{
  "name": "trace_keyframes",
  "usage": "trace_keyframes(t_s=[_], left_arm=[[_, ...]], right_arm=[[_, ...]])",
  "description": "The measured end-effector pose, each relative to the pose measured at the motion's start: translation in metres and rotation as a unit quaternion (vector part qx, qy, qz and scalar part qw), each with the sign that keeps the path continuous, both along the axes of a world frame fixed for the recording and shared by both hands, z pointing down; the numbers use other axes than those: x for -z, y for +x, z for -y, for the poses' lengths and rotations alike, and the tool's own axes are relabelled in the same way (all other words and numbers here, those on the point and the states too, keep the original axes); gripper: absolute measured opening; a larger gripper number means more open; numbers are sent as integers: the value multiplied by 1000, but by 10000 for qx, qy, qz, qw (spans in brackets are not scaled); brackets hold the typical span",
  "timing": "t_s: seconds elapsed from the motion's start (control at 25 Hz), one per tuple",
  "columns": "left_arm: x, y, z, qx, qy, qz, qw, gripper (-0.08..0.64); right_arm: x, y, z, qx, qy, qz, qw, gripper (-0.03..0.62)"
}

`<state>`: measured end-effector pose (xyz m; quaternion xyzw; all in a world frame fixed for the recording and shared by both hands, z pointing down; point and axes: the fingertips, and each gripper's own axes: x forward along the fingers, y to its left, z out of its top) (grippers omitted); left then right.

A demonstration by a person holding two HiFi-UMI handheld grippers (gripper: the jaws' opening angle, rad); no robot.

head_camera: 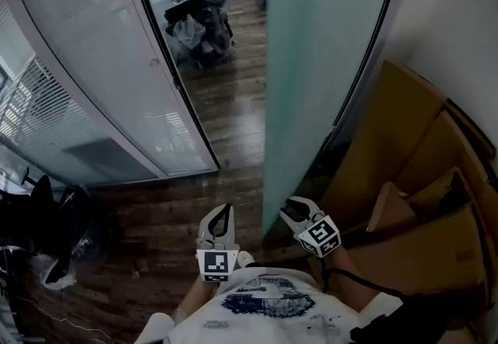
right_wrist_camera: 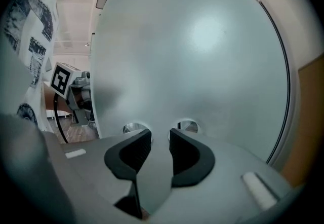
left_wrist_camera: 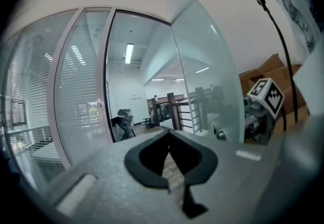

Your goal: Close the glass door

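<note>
Glass door (head_camera: 327,62): swung open, frosted panel angled away from the frame post (head_camera: 167,62), free edge nearest me. Looks like the whole swing is left to do.
Right gripper (head_camera: 294,208): on the wall side of the glass door, just past its free edge, nose right up at the frosted face. Jaws apart, nothing pinched. My guess is it's there to shove the panel toward the post.
Fittings (right_wrist_camera: 132,127): two shiny round ones on the glass door, right behind the right gripper's jaw tips. Maybe handle mounts, can't tell.
Left gripper (head_camera: 220,212): on the doorway side of the glass door's edge, jaws closed tip to tip, empty. It probably has to clear out of the sweep.
Room: bare wood floor (head_camera: 226,124) between glass door and post. Cardboard boxes (head_camera: 420,179) crowd the wall side behind the glass door, so it's tight there.
</note>
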<state>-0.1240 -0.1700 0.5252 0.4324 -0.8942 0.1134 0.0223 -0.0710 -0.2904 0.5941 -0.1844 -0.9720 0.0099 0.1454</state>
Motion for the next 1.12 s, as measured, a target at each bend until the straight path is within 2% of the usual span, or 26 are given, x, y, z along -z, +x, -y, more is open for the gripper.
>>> trace_keyframes(t_s=[0.68, 0.84, 1.12], left_arm=[[4, -89, -75, 376, -97, 12, 9992, 3], [-6, -108, -76, 464, -174, -54, 9988, 3], [-7, -134, -78, 658, -32, -173, 9977, 3]], right_arm=[[6, -110, -30, -343, -171, 112, 9992, 112], [4, -132, -30, -340, -122, 120, 9993, 113], [5, -168, -37, -355, -56, 56, 9993, 115]])
